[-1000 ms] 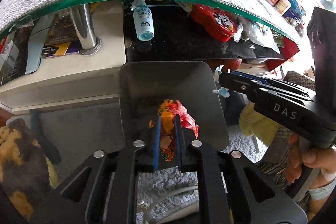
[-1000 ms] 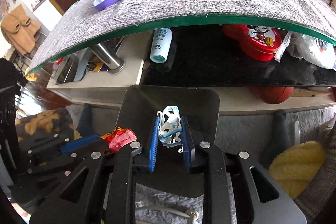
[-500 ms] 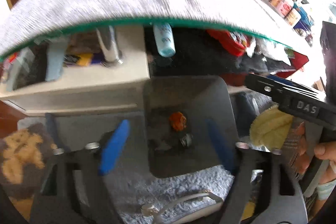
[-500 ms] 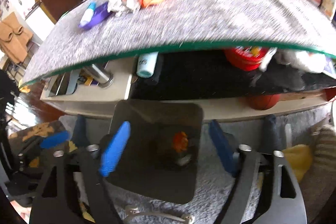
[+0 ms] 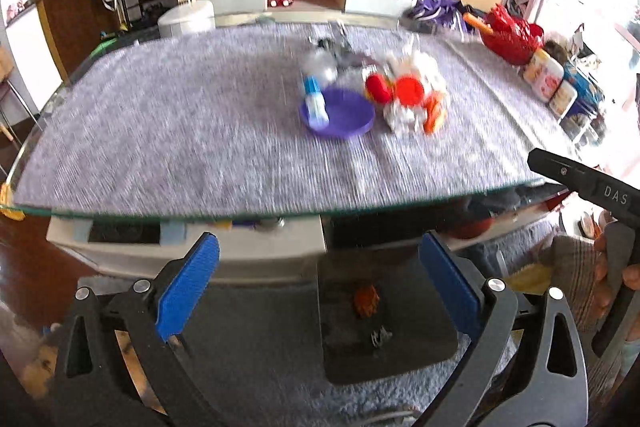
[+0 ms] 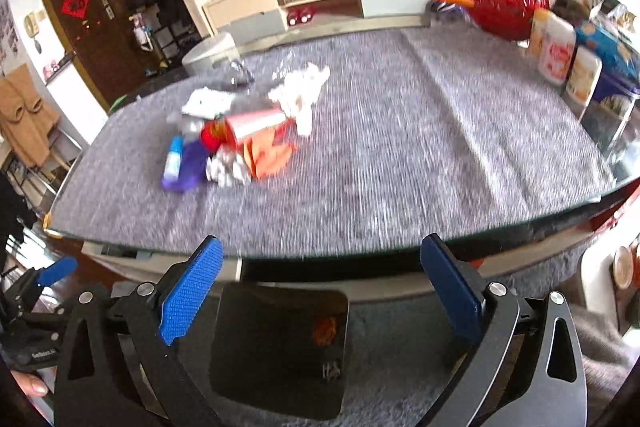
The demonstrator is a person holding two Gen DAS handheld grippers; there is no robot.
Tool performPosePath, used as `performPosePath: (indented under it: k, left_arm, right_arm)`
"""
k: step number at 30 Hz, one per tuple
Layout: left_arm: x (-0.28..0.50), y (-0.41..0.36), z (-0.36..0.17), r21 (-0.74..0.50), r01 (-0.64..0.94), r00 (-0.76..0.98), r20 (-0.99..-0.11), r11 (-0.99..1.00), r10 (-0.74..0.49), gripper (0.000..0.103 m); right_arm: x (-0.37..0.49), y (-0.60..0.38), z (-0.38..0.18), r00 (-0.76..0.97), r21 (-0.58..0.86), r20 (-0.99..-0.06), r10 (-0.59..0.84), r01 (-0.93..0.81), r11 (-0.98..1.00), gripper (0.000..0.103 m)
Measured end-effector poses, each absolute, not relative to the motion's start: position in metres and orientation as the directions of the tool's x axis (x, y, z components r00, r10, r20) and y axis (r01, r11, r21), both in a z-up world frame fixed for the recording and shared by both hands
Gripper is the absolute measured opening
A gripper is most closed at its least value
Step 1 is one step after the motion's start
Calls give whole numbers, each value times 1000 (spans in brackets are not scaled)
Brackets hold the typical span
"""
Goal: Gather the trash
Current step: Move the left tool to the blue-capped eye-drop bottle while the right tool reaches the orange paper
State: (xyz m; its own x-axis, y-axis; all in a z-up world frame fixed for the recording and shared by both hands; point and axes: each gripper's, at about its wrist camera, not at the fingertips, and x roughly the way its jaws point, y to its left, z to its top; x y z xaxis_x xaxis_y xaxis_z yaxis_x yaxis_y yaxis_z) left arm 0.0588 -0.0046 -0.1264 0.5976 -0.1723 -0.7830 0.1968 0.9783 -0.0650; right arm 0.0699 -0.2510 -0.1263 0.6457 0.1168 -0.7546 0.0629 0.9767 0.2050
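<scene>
Above the dark square metal bin (image 5: 384,315), both grippers' fingers (image 5: 188,283) gape wide, having just opened.
Crumpled white tissue (image 6: 300,95) beyond looks light, soft; pinch its bunched middle.

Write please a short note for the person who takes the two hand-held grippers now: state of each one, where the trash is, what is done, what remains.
Left hand-held gripper: open, nothing between its pads; jaws have just been opening.
Right hand-held gripper: open and empty as well, also just opened.
Done: an orange wrapper and a small white scrap lie in the dark bin on the floor below the table edge.
Left: the trash pile beside the purple dish on the grey table cover.
</scene>
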Motion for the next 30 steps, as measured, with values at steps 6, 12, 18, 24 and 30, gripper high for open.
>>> performPosePath:
  k: [6,12,18,24,30]
  left_arm:
    - [81,-5,-115,-46,188,617,-772,981,-154,95]
    - [110,-6,-120,-17,181,619,-775,983,-127,95]
    - [135,-6,-126,-28,176,610,-782,984,-131,95]
    - [158,-11,-131,-48,195,603,-782,980,-159,94]
    - [178,-21,-137,-71,232,587,-785,970,-198,83]
  right_arm:
    - [96,-240,-123,651,188,-749,123,31,982,99]
    - [123,-230,-135,642,210,-751,154,12,978,99]
    - [153,-223,-146,639,238,-746,185,-3,971,88]
    - [172,-213,-158,606,239,-767,211,-35,970,63]
    - [177,-218,-165,593,265,-772,228,-26,964,47]
